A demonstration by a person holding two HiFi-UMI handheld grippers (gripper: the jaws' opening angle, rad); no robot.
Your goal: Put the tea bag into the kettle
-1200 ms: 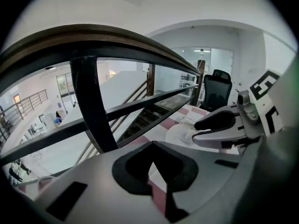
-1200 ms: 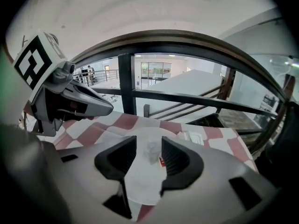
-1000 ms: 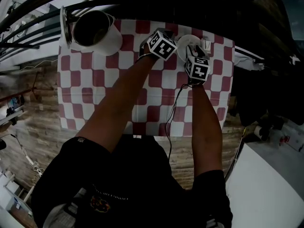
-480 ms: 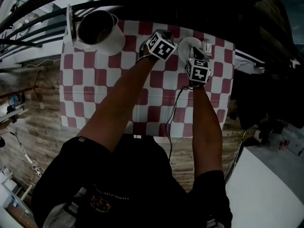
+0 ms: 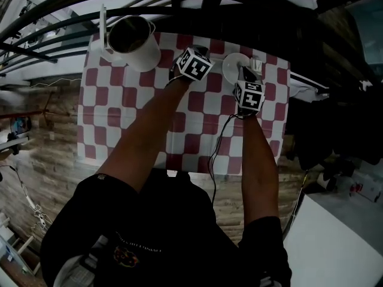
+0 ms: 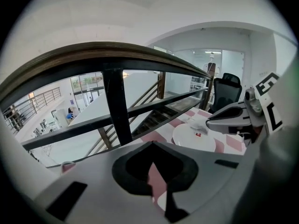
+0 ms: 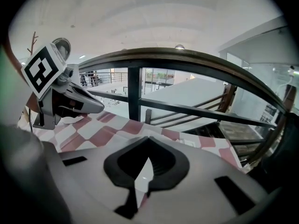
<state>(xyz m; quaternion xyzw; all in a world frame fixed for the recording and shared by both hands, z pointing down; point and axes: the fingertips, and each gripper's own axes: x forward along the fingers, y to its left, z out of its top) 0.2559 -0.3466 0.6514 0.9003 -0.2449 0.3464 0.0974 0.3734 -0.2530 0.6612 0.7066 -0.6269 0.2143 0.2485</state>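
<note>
Checked cloth [image 5: 197, 130] fills mid-frame | white kettle [image 5: 146, 55] upper left, mouth open | left gripper [image 6: 154, 181]: I read jaws together, nothing in them | right gripper [image 7: 140, 176]: jaws together, above saucer [image 5: 229, 63], upper centre | tea bag [image 6: 198, 133] on saucer by right gripper's tips; can't tell if pinched

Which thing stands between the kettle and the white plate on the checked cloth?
The left gripper is between the kettle and the white plate, over the checked cloth. The head view shows this.
</note>
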